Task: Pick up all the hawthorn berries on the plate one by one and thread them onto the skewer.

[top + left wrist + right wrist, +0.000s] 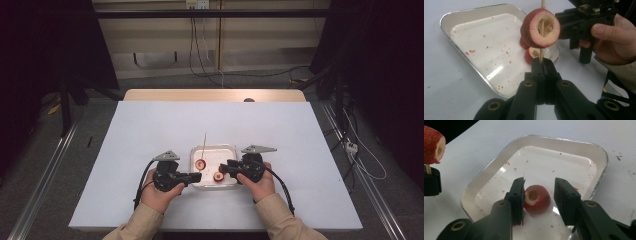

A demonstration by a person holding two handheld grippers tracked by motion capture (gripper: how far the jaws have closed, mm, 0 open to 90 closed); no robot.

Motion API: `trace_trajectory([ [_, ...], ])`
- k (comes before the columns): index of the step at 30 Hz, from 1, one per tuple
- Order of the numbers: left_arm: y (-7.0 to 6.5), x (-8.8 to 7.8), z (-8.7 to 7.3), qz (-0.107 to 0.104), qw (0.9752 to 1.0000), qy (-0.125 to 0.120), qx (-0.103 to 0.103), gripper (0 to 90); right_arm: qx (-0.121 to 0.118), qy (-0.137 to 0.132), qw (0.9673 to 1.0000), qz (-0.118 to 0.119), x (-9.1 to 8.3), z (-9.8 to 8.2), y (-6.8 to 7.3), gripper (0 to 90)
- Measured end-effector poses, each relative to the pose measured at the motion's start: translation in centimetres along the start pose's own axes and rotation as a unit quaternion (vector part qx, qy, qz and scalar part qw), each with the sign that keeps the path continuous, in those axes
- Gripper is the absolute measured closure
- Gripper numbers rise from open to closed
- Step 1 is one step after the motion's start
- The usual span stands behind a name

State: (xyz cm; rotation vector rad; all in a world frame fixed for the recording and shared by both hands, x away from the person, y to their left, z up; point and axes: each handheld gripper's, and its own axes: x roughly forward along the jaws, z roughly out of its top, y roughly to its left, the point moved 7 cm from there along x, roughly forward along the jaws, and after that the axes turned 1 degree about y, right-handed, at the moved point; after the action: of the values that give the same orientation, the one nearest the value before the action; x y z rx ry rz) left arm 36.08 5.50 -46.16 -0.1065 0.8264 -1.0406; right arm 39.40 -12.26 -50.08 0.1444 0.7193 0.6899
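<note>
High view: the tray (233,148) sat on the worktop (150,130) between both grippers, keeping the fruit within reach. Left gripper view: the left gripper (542,65) was clamped on the skewer (540,53), holding its threaded fruit (540,28) over the tray's near edge. Right gripper view: the right gripper (539,195) straddled a cored fruit (537,198) inside the tray, one pad touching and the other apart, seemingly to pick it up for skewering.

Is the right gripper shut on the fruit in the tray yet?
Not yet. The right gripper straddles the fruit in the tray; a gap shows beside one pad.
</note>
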Motion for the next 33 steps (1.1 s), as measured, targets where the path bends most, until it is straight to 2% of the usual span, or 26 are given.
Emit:
trace_trajectory([
  [4, 0.0, 0.0, 0.1, 0.002, 1.0000, -0.003, 0.000, 90.0, 0.007, 0.003, 0.9999, 0.009, 0.3, -0.2, 0.3, 58.4],
  [9, -0.1, -0.1, 0.0, 0.000, 1.0000, -0.002, 0.001, 90.0, 0.004, 0.011, 0.9998, 0.016, 0.6, -0.6, 0.5, 70.7],
  [13, -0.1, -0.1, 0.0, 0.001, 1.0000, 0.000, 0.000, 90.0, 0.024, -0.019, 0.9991, 0.030, 0.1, 0.2, 0.5, 72.6],
  [15, -0.1, 0.0, 0.0, 0.000, 1.0000, 0.002, 0.001, 90.0, 0.025, -0.021, 0.9990, 0.031, -0.2, 0.3, 0.4, 72.7],
  [17, -0.1, 0.1, -0.1, 0.000, 1.0000, 0.006, -0.001, 90.0, 0.040, -0.024, 0.9981, 0.041, -0.4, 0.5, 0.4, 72.7],
  [19, -0.2, 0.2, -0.3, -0.005, 0.9999, 0.016, 0.002, 90.0, 0.059, -0.037, 0.9961, 0.054, -0.9, 1.0, 0.4, 72.7],
  [24, -0.8, 0.7, -0.7, -0.011, 0.9993, 0.035, 0.009, 90.0, 0.098, -0.066, 0.9882, 0.098, -2.4, 2.6, 0.6, 72.8],
  [30, -1.0, 1.2, -1.2, -0.010, 0.9985, 0.053, 0.012, 90.0, 0.107, -0.086, 0.9843, 0.110, -3.7, 3.6, 0.4, 72.8],
  [33, -1.2, 1.5, -1.5, -0.013, 0.9975, 0.069, 0.015, 90.0, 0.125, -0.098, 0.9794, 0.124, -4.1, 4.1, 0.4, 72.8],
])
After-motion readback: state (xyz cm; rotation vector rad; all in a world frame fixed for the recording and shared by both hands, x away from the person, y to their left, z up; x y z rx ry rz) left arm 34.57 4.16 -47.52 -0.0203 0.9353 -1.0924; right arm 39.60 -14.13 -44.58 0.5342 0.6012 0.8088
